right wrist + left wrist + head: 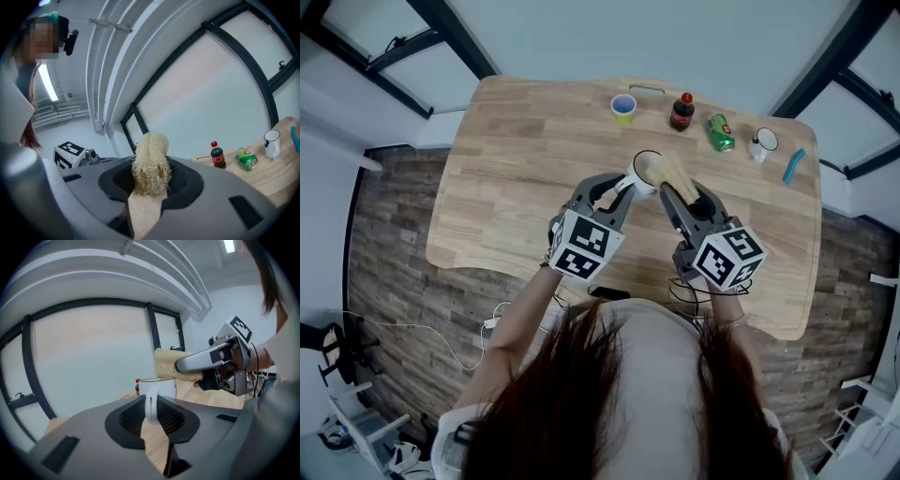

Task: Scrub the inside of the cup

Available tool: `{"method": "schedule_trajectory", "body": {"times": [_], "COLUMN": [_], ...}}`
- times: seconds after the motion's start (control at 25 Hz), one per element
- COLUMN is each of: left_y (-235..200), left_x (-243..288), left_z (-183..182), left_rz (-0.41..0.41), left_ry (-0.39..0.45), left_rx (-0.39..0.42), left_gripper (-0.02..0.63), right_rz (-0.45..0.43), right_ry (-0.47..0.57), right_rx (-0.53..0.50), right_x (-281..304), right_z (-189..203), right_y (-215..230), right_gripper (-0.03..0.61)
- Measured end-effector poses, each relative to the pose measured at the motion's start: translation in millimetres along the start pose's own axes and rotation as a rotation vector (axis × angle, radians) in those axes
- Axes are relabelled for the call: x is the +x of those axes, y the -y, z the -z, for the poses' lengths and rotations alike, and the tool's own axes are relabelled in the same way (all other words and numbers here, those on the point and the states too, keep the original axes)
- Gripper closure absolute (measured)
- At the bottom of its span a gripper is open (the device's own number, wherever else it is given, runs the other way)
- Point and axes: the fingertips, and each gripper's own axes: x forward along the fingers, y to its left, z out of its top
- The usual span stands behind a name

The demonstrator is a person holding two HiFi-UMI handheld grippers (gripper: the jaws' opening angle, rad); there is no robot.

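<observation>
A white cup (645,172) is held above the wooden table (516,187); my left gripper (622,190) is shut on its handle. In the left gripper view the handle (151,405) sits between the jaws and the cup body (159,386) stands upright beyond it. My right gripper (680,194) is shut on a tan loofah scrubber (674,175). The scrubber (168,364) sits at the cup's mouth, just over the rim; how deep it reaches is hidden. In the right gripper view the frayed scrubber (150,161) fills the gap between the jaws and hides the cup.
Along the table's far edge stand a yellow cup with a blue inside (623,107), a cola bottle (682,112), a green can on its side (721,132), a white mug (762,143) and a blue object (793,165). Brick-patterned floor surrounds the table.
</observation>
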Motion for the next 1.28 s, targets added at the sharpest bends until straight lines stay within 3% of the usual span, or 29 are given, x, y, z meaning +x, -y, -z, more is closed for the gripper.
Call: {"method": "schedule_trajectory", "body": {"times": [0.4,0.84,1.28], "left_y": [1,1,0], "left_x": [-2,-3,-1], "left_z": [-7,-12,-5], "left_rz": [0.041,0.1,0.105], "left_ry": [0.043,0.11,0.114], "left_rx": [-0.253,-0.511,-0.594], "left_gripper": [0.543,0.543,0.543], "right_rz": [-0.006,-0.014,0.003], "right_ry": [0.075,0.079,0.036], "right_rx": [-0.143,-0.275,-0.268], "right_x": [-2,-2,2], "right_z": [-14,-11,13], "right_y": [-14,-26,-28], "right_gripper": [0.436,0.436,0.436]}}
